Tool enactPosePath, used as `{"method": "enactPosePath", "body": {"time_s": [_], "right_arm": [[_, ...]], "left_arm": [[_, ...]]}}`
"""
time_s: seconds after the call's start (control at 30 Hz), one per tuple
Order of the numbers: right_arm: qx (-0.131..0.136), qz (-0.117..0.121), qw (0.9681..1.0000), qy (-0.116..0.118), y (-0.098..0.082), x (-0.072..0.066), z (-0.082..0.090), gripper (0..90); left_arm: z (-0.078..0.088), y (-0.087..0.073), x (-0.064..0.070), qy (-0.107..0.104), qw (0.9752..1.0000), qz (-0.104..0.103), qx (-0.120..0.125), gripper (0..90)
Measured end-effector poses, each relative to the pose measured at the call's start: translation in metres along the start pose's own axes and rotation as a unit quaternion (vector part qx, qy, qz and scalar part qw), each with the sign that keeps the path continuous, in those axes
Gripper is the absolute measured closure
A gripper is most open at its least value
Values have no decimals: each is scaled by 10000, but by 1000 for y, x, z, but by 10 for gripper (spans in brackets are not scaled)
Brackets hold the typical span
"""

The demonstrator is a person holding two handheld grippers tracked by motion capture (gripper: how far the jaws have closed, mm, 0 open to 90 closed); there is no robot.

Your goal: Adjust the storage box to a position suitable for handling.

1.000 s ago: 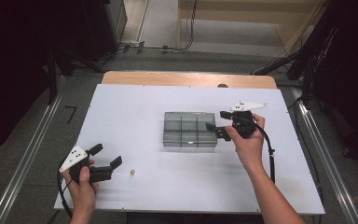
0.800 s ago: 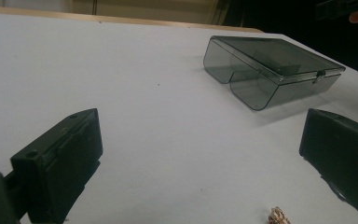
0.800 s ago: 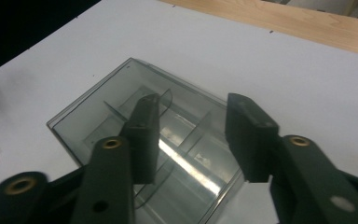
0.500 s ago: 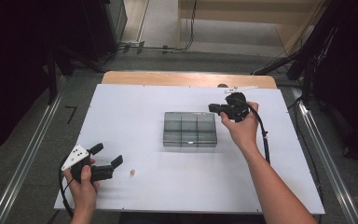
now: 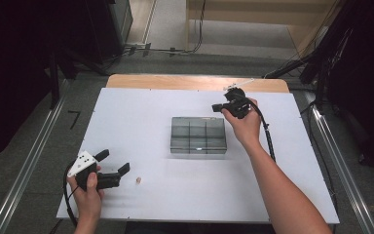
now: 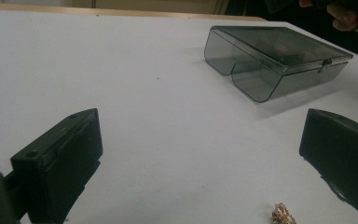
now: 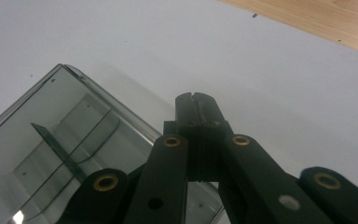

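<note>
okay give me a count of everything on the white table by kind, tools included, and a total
Clear grey compartment box: 1
Small gold-coloured item: 1
Handheld tools: 2, the left tool with jaws open, the right tool with jaws shut on nothing
Total: 4

On the white table lie one smoky transparent plastic compartment box, divided into six compartments, and one small golden trinket, with two black handheld grippers.
</note>
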State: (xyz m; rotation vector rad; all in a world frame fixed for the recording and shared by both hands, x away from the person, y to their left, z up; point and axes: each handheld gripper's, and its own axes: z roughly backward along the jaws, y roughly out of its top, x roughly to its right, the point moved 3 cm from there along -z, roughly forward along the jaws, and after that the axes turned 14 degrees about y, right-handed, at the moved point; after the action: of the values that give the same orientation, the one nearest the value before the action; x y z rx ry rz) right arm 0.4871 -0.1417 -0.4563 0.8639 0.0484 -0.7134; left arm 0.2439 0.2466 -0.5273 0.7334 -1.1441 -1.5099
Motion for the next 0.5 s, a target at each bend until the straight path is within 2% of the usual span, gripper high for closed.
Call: {"method": "enactPosePath", "body": {"time_s": [0.1,0.17,0.33,0.43,0.5], "right_arm": [[-29,-18,10000,-11,2,3,-3,881],[-37,-15,10000,68,4,5,-6,881],[-256,172,9994,168,6,-6,-22,883],[-308,200,9992,163,7,-8,-26,883],[-399,134,9990,164,7,-8,-29,883]], "left_arm": [[0,0,1,-7,10000,-26,0,0],[1,0,0,-7,10000,-5,0,0],[2,0,-2,-69,9999,135,58,0],[3,0,-3,-88,9998,188,76,0],[4,0,-4,-85,9997,199,89,0]]}}
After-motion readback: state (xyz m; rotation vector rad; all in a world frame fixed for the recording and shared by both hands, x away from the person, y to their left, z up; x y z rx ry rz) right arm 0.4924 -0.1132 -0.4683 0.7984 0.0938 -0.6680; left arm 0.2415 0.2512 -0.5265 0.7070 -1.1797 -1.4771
